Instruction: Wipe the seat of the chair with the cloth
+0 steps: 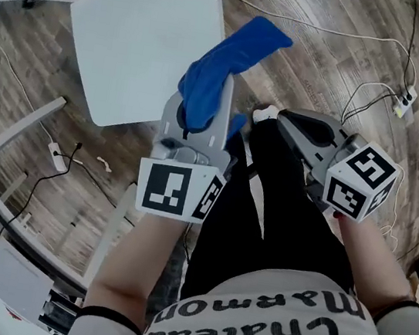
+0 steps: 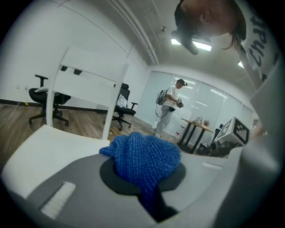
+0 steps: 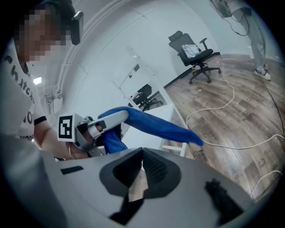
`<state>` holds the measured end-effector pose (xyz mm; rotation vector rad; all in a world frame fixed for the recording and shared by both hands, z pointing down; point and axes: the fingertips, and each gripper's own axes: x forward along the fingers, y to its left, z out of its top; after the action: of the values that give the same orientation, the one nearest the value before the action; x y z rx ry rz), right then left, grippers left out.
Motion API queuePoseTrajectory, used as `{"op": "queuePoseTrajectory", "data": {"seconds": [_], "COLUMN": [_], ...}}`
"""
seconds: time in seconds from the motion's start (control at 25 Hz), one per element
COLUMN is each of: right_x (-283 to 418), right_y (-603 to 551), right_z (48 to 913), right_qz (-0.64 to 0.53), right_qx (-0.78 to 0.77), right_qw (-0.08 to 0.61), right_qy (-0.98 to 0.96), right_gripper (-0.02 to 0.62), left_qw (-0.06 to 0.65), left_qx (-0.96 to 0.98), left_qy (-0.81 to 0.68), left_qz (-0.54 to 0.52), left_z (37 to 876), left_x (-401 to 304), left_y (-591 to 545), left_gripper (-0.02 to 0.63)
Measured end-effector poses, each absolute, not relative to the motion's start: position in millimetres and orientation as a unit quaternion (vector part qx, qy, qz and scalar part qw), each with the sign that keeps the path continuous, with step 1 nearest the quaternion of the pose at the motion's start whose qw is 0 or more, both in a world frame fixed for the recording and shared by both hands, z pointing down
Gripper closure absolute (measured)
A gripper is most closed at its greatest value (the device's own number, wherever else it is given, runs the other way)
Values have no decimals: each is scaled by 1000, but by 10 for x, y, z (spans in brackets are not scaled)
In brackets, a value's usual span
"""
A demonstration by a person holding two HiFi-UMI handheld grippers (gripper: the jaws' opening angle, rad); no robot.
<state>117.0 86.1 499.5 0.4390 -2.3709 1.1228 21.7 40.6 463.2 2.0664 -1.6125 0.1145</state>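
Cloth: blue knitted cloth (image 1: 227, 62), bunched, pinched at one end, the free end hanging out over the wooden floor (image 1: 331, 33), just past the seat's corner.
Left gripper: the left gripper (image 1: 201, 119) has its jaws closed on the cloth; in the left gripper view the cloth (image 2: 143, 156) fills the gap between the pads.
Chair seat: white chair seat (image 1: 143, 36), bare, just beside and below the held cloth; cloth not touching it.
Right gripper: the right gripper (image 1: 290, 124) is held apart to the right, its jaw tips meeting with nothing between them (image 3: 142, 164).
Floor: white cables (image 1: 377, 90) trail to a power strip (image 1: 406, 102).
Background: black office chair (image 3: 196, 51) by the wall.
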Motion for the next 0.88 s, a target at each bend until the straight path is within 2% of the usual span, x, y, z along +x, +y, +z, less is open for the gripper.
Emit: {"op": "queuePoseTrajectory", "data": {"seconds": [0.2,0.48,0.72,0.88], "right_x": [524,-216,-415,-453], "right_y": [1068,1344,1450,1524], "right_z": [4940,4945,5073,5194], "right_qz": [402,388,394,407], "right_qx": [114,72,79,88], "right_qw": [246,265,284,286], "right_qy": [-875,-880,-871,-863], "right_gripper": [581,581,581,581], "left_qw": [245,284,303,276], "left_qx": [683,545,502,522], "left_qy": [-685,-763,-740,-700], "left_qz": [69,200,330,403], "left_z": [4580,5507,6244,6526], "left_x": [-1048,-2617,-3189,-3222], "left_y": [997,1811,1970,1875], "left_gripper": [571,571,569,572]}}
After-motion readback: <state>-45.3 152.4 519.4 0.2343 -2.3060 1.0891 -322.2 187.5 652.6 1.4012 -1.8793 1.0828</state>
